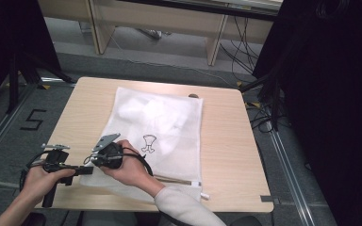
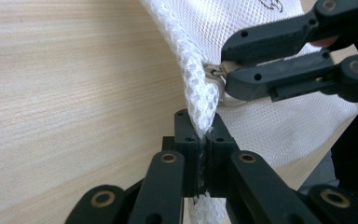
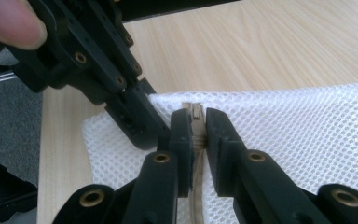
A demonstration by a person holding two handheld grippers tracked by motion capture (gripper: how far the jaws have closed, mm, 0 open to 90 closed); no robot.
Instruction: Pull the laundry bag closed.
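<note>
From the high view you see the whole white mesh bag (image 1: pixel 153 134) lying flat on the wooden table (image 1: pixel 226 146), its far end near the table's back edge and its near end by the front edge, where both of your hands meet at its near-left corner. That view gives the layout but not the grips; the two gripper views supply those.

In the left gripper view, your left gripper (image 2: pixel 204 140) has its jaws pressed together on the bag's corner, with a fold of mesh rising out between them. Just above, the right gripper's jaws clamp a small metal zipper pull (image 2: pixel 216 72) at the bag's edge. The right gripper view confirms this from the other side: your right gripper (image 3: pixel 196 128) pinches the zipper pull, with the beige zipper tape (image 3: pixel 196 200) running down between its jaws, and the left gripper sits touching the mesh just beside it.

The high view alone shows the contents: something white and soft (image 1: pixel 143 110) fills the far half of the bag, blurred through the mesh, so you cannot tell what it is. A small black drawing (image 1: pixel 148 143) is printed near the bag's middle.

The zipper line (image 1: pixel 176 180) runs along the bag's near edge toward your right, ending at a white tab (image 1: pixel 204 195). Bare table lies right of the bag and in a narrower strip on its left; the near edge of the bag sits close to the table's front edge.
</note>
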